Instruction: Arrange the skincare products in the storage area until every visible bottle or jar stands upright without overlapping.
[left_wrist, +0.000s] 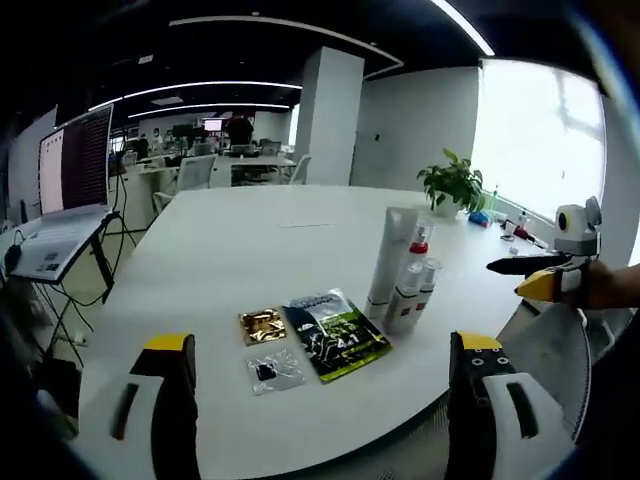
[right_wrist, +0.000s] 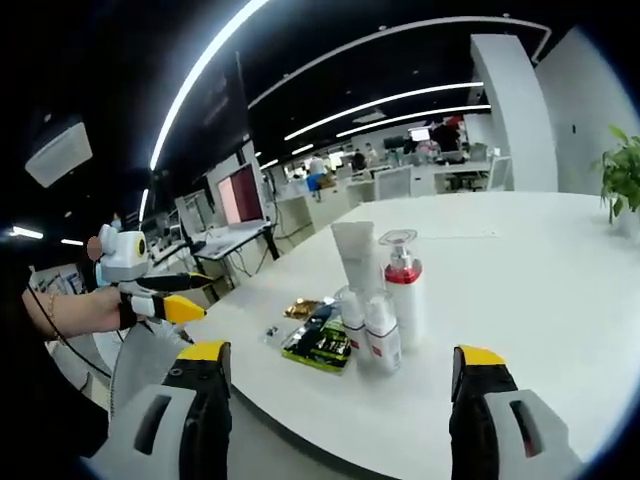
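With both the left gripper (left_wrist: 320, 400) and right gripper (right_wrist: 340, 410) spread wide and empty, the upright white plastic skincare bottles (left_wrist: 405, 275) stand ahead between them; approach slowly, closing low on one without toppling neighbours.

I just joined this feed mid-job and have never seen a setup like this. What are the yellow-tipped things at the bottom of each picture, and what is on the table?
No robot here: a person holds a two-jaw gripper in each hand, and a camera rides on each. The left gripper view looks along the left gripper; its jaws are the yellow-tipped pieces, standing wide apart and holding nothing. The right gripper view does the same for the right gripper, also open and holding nothing.

On the white table stand a tall white tube, a red-collared pump bottle and two small bottles, all upright in a close cluster. Beside them lie a green packet, a gold sachet and a clear sachet. A potted plant stands further back.
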